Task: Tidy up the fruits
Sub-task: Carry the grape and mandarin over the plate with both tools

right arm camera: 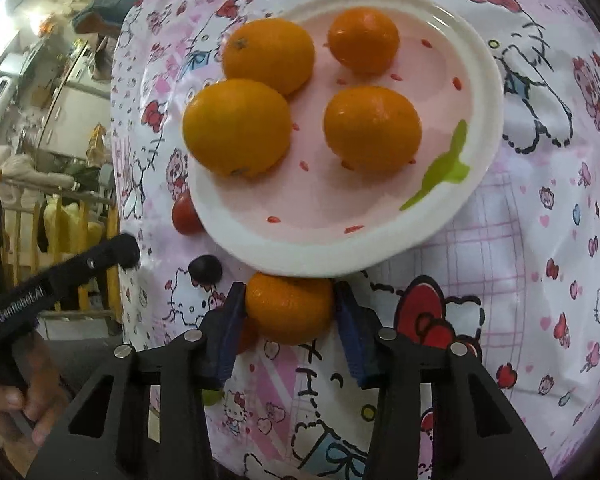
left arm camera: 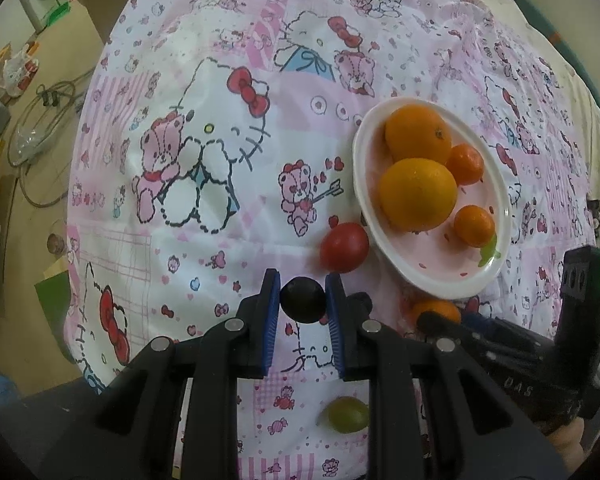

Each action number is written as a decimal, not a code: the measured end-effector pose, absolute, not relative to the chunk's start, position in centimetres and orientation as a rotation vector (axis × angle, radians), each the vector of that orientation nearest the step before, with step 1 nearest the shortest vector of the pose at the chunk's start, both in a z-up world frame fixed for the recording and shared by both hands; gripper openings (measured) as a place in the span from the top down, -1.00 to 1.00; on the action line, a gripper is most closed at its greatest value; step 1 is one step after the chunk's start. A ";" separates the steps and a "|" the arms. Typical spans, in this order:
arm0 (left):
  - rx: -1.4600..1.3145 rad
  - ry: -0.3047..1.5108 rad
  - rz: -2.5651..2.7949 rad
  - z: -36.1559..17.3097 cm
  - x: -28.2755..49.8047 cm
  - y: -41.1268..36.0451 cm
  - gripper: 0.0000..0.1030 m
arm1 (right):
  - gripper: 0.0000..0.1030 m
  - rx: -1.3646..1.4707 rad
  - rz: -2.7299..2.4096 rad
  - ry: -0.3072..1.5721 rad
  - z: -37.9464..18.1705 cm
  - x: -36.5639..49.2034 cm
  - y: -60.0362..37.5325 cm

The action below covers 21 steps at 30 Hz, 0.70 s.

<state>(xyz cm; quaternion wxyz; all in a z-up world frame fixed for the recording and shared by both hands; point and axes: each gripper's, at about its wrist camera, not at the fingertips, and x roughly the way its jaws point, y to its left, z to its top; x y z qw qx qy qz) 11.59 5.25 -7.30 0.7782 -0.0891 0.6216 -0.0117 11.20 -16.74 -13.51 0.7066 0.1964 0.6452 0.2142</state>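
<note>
Left jaws pinch the dark grape (left arm camera: 302,299); spread right jaws flank a mandarin (right arm camera: 289,307).

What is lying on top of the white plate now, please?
On the white plate lie four orange citrus fruits: two larger and two smaller. What they cover is hidden.

The left gripper (left arm camera: 303,300) is pointing steeply down, its blue pads (left arm camera: 273,300) pinching a dark grape (left arm camera: 302,299) at the tips. The right gripper (right arm camera: 290,312) is tilting down too, its jaws standing on either side of a mandarin (right arm camera: 289,307); the left pad is touching it, while the right pad's contact is unclear. A hand (right arm camera: 24,404) is gripping the left gripper's handle.
</note>
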 end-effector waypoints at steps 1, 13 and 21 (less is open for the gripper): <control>-0.192 1.340 -0.021 -7.2 11.6 5.3 0.63 | 0.12 0.441 0.480 1.433 -13.5 11.2 -16.7; -0.195 1.296 -0.006 -6.3 12.1 3.8 0.63 | 0.12 0.545 0.472 1.355 -10.9 9.3 -21.8; -0.192 1.168 -0.107 -2.7 13.6 0.1 0.63 | 0.12 0.648 0.402 1.231 -7.6 10.0 -27.9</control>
